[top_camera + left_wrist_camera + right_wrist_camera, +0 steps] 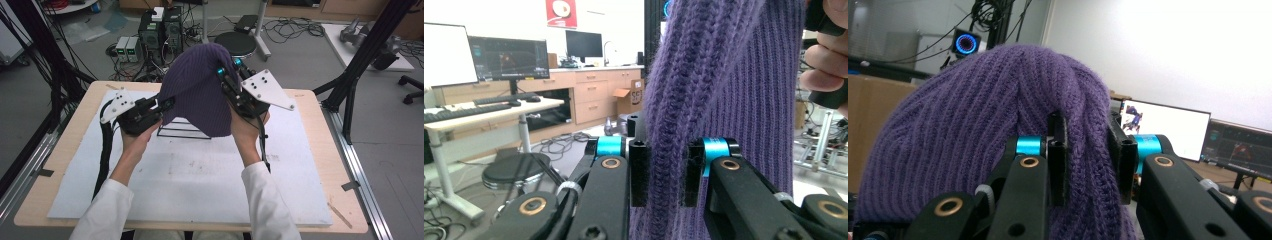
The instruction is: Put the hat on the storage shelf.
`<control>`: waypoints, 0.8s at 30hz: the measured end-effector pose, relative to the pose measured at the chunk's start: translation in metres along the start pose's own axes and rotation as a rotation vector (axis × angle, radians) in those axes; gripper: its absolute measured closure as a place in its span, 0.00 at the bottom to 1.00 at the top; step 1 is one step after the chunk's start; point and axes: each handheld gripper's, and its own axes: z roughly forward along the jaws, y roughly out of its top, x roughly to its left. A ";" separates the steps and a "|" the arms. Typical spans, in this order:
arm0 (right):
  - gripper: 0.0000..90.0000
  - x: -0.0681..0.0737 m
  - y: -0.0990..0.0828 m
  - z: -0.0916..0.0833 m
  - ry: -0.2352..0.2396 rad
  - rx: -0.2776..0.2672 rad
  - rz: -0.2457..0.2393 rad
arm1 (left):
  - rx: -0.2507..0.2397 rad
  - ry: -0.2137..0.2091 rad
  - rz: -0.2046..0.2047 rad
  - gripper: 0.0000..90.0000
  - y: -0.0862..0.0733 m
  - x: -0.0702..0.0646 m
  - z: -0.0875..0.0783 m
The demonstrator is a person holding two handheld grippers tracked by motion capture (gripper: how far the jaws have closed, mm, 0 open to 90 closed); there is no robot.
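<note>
A purple knitted beanie [200, 90] hangs in the air above the table, over a black wire stand [182, 129]. My left gripper [167, 103] is shut on the hat's lower left edge; in the left gripper view its pads [640, 172] squeeze a fold of the knit [724, 85]. My right gripper [225, 75] is shut on the hat's upper right side. In the right gripper view a bunched ridge of the beanie [998, 125] sits between its fingers [1058, 155]. The hat hides most of the stand's upper part.
A white mat [200, 175] covers the wooden table [320, 150]. Beyond the far edge stand computer boxes [160, 30], cables and a round black stool [235, 42]. Black frame posts [370, 45] rise at the right and left.
</note>
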 end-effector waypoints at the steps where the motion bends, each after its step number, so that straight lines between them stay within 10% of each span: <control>1: 0.84 -0.002 0.002 0.002 -0.004 -0.005 -0.003 | -0.003 0.004 0.008 0.89 0.004 0.002 0.002; 12: 0.84 -0.015 0.016 0.028 -0.023 -0.028 0.013 | -0.024 0.040 0.033 0.89 0.027 0.022 0.020; 24: 0.84 -0.018 -0.004 0.055 -0.043 0.043 0.009 | 0.039 0.076 0.049 0.89 0.004 0.036 0.034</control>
